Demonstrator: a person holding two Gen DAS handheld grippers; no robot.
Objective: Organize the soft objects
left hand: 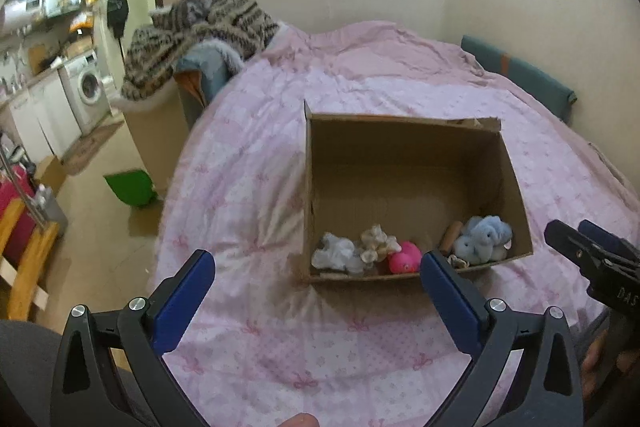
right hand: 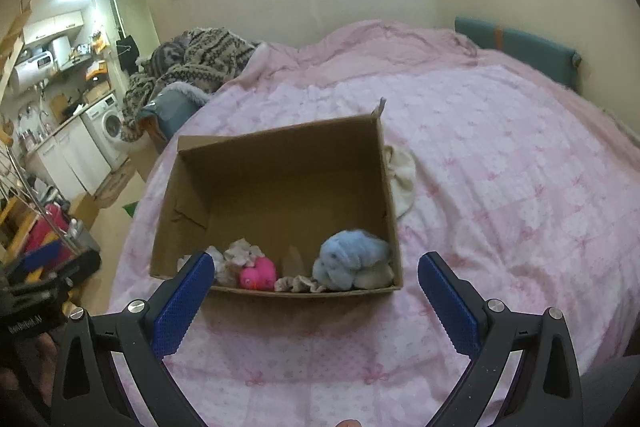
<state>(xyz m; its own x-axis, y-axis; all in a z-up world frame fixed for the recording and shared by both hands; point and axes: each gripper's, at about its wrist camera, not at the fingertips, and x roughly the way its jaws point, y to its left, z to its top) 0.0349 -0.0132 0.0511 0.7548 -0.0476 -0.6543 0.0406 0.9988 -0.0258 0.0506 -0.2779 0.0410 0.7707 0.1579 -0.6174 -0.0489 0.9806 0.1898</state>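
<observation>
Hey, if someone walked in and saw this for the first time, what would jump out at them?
First the open cardboard box in the middle of the pink bedspread, with soft toys bunched along its near wall: a bright pink toy and a fluffy blue plush stand out. A cream cloth lies on the bed against the box's right side. Both the left gripper and right gripper are open and empty.
</observation>
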